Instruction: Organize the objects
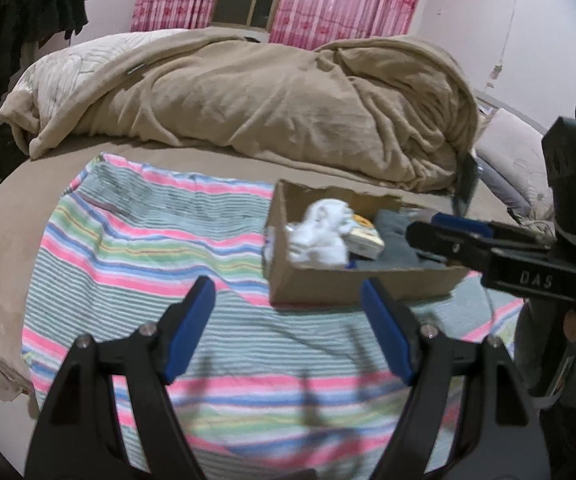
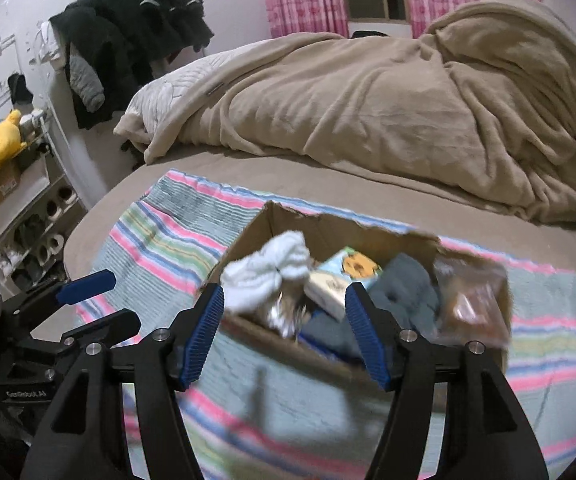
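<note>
Both hand-held grippers hang with their blue pads apart and nothing between them: the left gripper (image 1: 288,328) hovers over the near part of the striped cloth (image 1: 136,240), and the right gripper (image 2: 284,332) is poised at the near edge of the cardboard box (image 2: 256,236), its jaws wide.

That box sits on the striped cloth spread over the bed, near the crumpled tan blanket (image 1: 268,104) at the far side. Its torn rim suggests thin, bendable card, probably light even when loaded; a pinch on a side wall would likely flex it, so pushing or lifting from a corner seems safer.

Inside, from largest to smallest: a grey folded cloth (image 2: 408,288) toward the right, soft and limp, best pinched at a raised fold. A white bundled cloth (image 2: 268,276) at the left end, fluffy and compressible, is easy to grab anywhere. A clear-wrapped brownish packet (image 2: 472,296) at the right end is likely slippery and crinkly; take it at an edge. A small printed carton (image 2: 348,276) in the middle looks stiff and light, suited to a squeeze across its flat faces.
</note>
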`<state>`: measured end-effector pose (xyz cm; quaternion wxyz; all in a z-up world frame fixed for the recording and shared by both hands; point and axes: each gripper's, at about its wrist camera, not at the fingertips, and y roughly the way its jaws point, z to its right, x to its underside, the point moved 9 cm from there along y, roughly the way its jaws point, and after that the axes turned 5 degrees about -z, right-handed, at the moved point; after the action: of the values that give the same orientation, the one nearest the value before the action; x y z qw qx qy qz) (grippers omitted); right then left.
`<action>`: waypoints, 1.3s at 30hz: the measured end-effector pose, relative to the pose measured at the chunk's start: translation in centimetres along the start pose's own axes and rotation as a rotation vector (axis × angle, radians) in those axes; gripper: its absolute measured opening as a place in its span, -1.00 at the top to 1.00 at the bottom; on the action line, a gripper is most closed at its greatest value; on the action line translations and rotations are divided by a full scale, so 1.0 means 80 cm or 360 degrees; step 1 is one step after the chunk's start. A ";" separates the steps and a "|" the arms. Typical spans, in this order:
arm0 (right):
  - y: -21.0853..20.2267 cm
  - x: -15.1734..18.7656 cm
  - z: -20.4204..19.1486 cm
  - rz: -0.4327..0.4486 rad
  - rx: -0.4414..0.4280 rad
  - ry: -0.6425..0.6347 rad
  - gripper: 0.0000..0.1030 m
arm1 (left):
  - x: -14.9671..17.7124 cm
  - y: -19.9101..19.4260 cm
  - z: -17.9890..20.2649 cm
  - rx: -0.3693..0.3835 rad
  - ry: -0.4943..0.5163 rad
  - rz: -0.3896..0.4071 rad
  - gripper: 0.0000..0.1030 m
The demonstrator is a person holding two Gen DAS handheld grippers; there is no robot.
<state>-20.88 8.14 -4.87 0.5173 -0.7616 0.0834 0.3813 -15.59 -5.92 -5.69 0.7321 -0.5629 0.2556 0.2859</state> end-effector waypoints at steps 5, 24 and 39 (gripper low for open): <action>-0.031 0.027 0.000 0.0020 0.0019 0.0036 -0.29 | 0.012 -0.021 0.020 -0.0014 0.0033 0.0021 -0.50; -0.125 0.110 0.026 0.0151 0.0206 0.0134 -0.29 | 0.072 -0.050 0.068 -0.0077 0.0080 0.0024 -0.50; -0.136 0.161 0.039 0.0120 0.0257 0.0204 -0.29 | 0.104 -0.058 0.109 -0.0072 0.0109 -0.0014 -0.82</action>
<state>-7.79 19.13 -6.14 0.5561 -0.7365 0.1754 0.3429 -5.97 2.69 -6.24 0.7114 -0.5899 0.2714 0.2689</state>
